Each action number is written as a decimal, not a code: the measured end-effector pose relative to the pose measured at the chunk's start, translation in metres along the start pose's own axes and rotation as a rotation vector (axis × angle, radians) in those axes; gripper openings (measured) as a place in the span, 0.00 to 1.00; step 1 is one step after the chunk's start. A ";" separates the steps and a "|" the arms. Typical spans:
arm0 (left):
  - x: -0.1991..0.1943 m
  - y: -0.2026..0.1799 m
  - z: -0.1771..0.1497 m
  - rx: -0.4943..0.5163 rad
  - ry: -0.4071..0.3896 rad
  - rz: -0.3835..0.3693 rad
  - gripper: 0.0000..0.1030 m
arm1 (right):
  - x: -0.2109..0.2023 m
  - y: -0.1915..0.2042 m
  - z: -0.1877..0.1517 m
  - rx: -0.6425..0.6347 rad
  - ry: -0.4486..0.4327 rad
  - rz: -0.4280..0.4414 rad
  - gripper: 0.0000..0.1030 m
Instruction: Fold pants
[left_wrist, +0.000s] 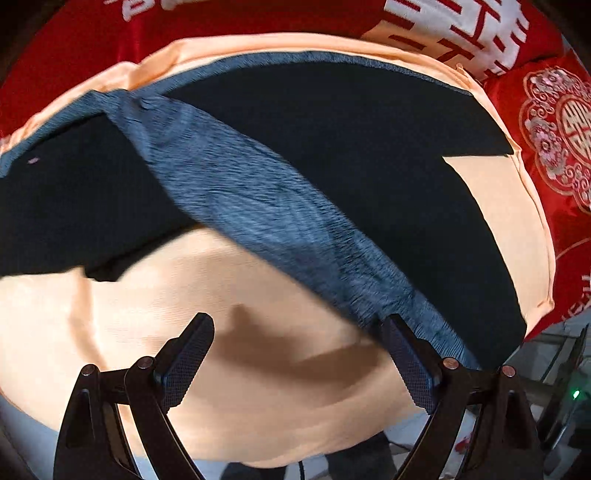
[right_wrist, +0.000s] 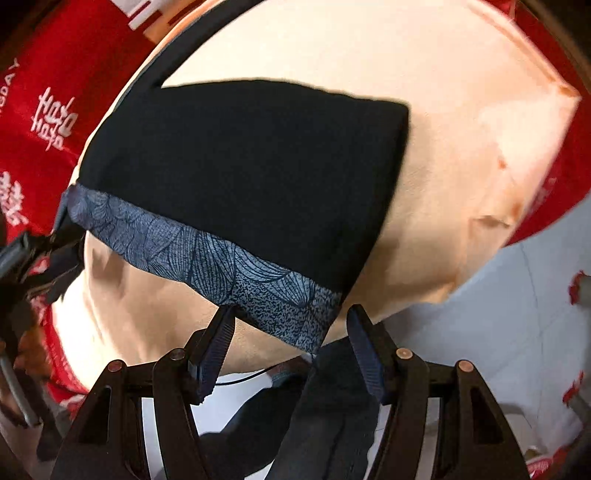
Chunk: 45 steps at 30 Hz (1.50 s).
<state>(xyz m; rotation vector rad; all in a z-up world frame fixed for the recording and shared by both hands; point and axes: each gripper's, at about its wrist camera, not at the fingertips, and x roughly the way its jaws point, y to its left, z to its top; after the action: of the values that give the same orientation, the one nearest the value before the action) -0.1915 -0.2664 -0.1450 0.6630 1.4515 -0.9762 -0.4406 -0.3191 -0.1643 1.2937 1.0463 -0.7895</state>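
Note:
Black pants (left_wrist: 332, 155) with a blue leaf-patterned side band (left_wrist: 236, 192) lie spread on a peach cushion (left_wrist: 184, 295). My left gripper (left_wrist: 297, 319) hangs open above the peach cloth; its right fingertip (left_wrist: 397, 332) is at the band's near edge and nothing is between the pads. In the right wrist view the pants (right_wrist: 240, 166) lie folded, with the band (right_wrist: 207, 258) along their near edge. My right gripper (right_wrist: 291, 314) is open over the band's near end, pads apart from the cloth. The left gripper (right_wrist: 33, 247) shows at the band's far left end.
A red bedspread with white characters (left_wrist: 258, 18) surrounds the cushion. A red embroidered pillow (left_wrist: 554, 129) lies at the right. Pale floor (right_wrist: 517, 332) and a person's dark-trousered legs (right_wrist: 332, 413) lie beyond the cushion's near edge.

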 end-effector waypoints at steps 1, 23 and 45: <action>0.004 -0.004 0.001 -0.008 0.010 -0.004 0.91 | 0.001 -0.002 -0.001 0.003 0.005 0.011 0.65; -0.013 -0.044 0.025 -0.060 0.005 -0.113 0.15 | -0.071 0.021 0.047 -0.018 0.000 0.359 0.03; -0.049 -0.051 0.185 0.027 -0.222 0.134 0.16 | -0.089 0.096 0.389 -0.216 -0.193 0.165 0.05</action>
<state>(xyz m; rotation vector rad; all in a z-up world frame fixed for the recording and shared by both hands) -0.1356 -0.4440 -0.0763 0.6414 1.1864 -0.9349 -0.3192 -0.6974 -0.0600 1.0818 0.8343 -0.6432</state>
